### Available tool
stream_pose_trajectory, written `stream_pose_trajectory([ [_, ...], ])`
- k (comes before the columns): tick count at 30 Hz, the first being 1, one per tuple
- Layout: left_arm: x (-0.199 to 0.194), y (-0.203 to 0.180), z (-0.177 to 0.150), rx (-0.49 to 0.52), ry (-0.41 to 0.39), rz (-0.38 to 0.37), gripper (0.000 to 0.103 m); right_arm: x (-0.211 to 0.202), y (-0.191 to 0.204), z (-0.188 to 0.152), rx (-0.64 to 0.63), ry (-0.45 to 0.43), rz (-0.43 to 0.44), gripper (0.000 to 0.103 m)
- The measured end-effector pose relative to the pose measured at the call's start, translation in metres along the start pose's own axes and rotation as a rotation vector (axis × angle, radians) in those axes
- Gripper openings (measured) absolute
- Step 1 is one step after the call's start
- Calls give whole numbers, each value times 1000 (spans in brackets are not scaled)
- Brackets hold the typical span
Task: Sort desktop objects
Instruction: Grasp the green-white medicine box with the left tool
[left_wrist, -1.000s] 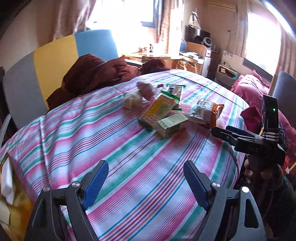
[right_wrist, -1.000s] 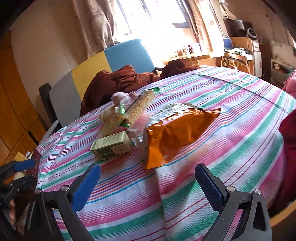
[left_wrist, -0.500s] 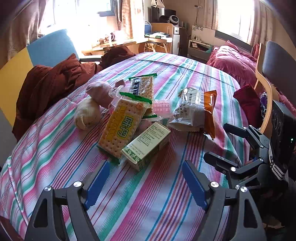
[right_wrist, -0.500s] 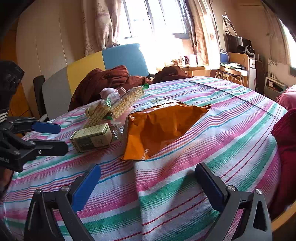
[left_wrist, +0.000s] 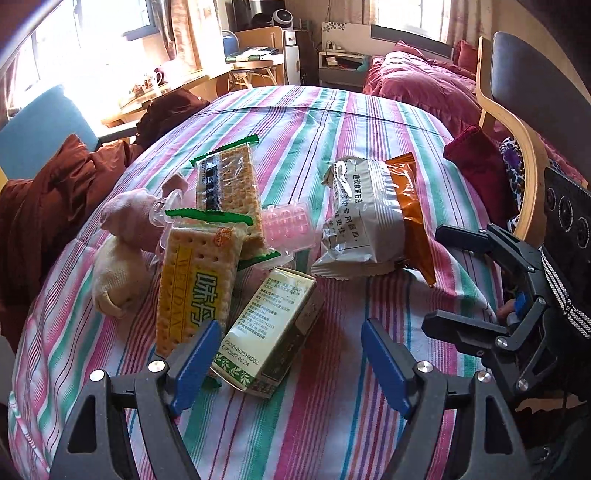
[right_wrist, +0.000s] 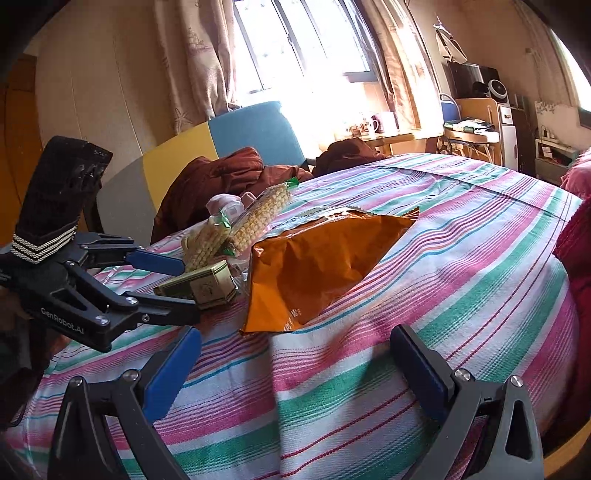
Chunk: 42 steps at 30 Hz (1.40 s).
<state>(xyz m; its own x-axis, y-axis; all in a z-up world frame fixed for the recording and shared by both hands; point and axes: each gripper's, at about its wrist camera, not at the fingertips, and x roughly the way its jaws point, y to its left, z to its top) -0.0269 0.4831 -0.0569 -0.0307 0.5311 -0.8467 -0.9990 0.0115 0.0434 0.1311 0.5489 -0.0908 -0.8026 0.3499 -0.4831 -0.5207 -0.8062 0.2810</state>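
A pile lies on the striped table (left_wrist: 332, 424). It holds a green-and-white box (left_wrist: 273, 325), a yellow cracker pack (left_wrist: 195, 280), a second cracker pack (left_wrist: 229, 184), a pink plastic case (left_wrist: 290, 225), an orange-and-silver snack bag (left_wrist: 373, 218), a pink sock (left_wrist: 129, 218) and a cream sock (left_wrist: 118, 273). My left gripper (left_wrist: 291, 363) is open, with the box's near end between its fingertips, untouched on the right side. My right gripper (right_wrist: 295, 373) is open just short of the orange bag (right_wrist: 321, 258). The right wrist view shows the left gripper (right_wrist: 186, 288) straddling the box (right_wrist: 210, 284).
A brown garment (right_wrist: 229, 177) hangs over the blue, yellow and grey chair (right_wrist: 251, 129) behind the table. A wooden chair (left_wrist: 517, 147) with a red cloth (left_wrist: 476, 158) stands at the table's right edge. The right gripper (left_wrist: 434, 277) hovers over that edge.
My left gripper has moved forward and down to the pile, so the box now sits between its open fingers. The right gripper has crept nearer the orange bag.
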Motion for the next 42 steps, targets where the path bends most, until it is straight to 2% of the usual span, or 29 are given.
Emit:
stream_pose_trajectory([
  [7,1,-6,8,35,-4,-52,80,0,1,-1,0,-6,4,103],
  [10,11,-14,5,70,38,-30,80,0,1,-2,-2,-7,4,103],
  [14,24,-13,-1,58,80,-20,80,0,2,-2,-5,-5,1,103],
  [17,25,-6,-3,-2,77,-52,79,0,1,-2,-5,-5,0,103],
  [21,21,-1,-11,-68,56,-61,70,-1,1,-2,-6,-5,-1,103],
  [23,15,-1,-16,-97,42,-52,57,-1,1,-2,-5,-5,-2,103],
  [24,12,-1,-19,-112,35,-49,42,-1,1,-2,-5,-4,-3,103],
  [25,9,-1,-23,-129,29,-52,32,-1,1,-2,-5,-6,-3,103],
  [26,6,-2,-27,-144,24,-48,30,-1,1,-2,-4,-7,-2,103],
  [32,-14,-9,-54,-234,-7,-13,30,0,4,-1,-16,6,-15,103],
  [35,-29,-10,-75,-317,-30,25,30,3,9,0,-48,31,-45,103],
  [42,-71,-11,-143,-527,-111,190,30,6,12,5,-94,95,-65,103],
])
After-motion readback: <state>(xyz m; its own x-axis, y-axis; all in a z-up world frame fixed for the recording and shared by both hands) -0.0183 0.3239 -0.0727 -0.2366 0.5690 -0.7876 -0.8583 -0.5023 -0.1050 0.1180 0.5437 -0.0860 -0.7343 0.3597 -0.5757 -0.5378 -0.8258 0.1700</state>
